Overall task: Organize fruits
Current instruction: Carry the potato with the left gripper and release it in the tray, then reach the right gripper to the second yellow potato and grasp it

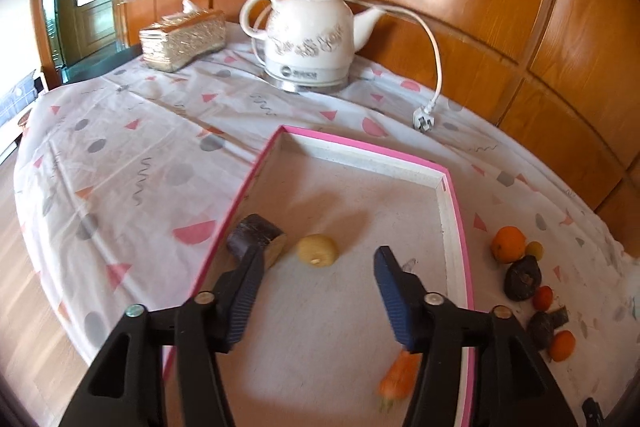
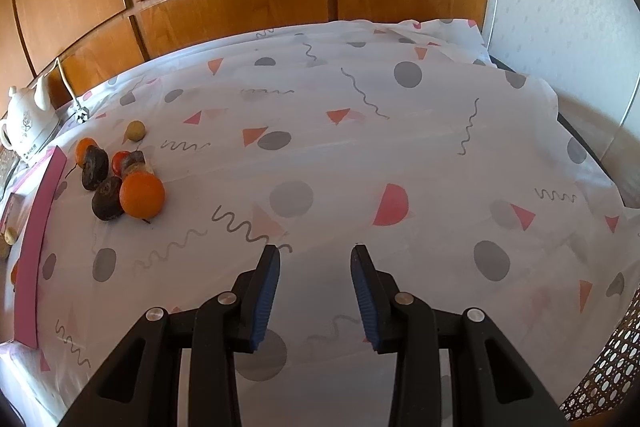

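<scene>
In the left wrist view a pink-rimmed tray (image 1: 456, 211) lies on the patterned tablecloth. In it are a dark purple cut piece (image 1: 256, 233), a pale yellow round fruit (image 1: 318, 250) and a blurred carrot (image 1: 400, 375). My left gripper (image 1: 318, 259) is open and empty above the tray, just before the yellow fruit. A loose pile lies right of the tray: an orange (image 1: 508, 243), dark pieces (image 1: 523, 277) and small red fruits (image 1: 543, 297). In the right wrist view the pile (image 2: 120, 183) is far left, with a big orange (image 2: 142, 195). My right gripper (image 2: 315, 255) is open and empty over bare cloth.
A white electric kettle (image 1: 310, 35) with its cord and plug (image 1: 422, 121) stands behind the tray, a tissue box (image 1: 182, 39) to its left. Wooden wall panels back the table. A small tan fruit (image 2: 135, 131) lies apart from the pile. The table edge drops at left.
</scene>
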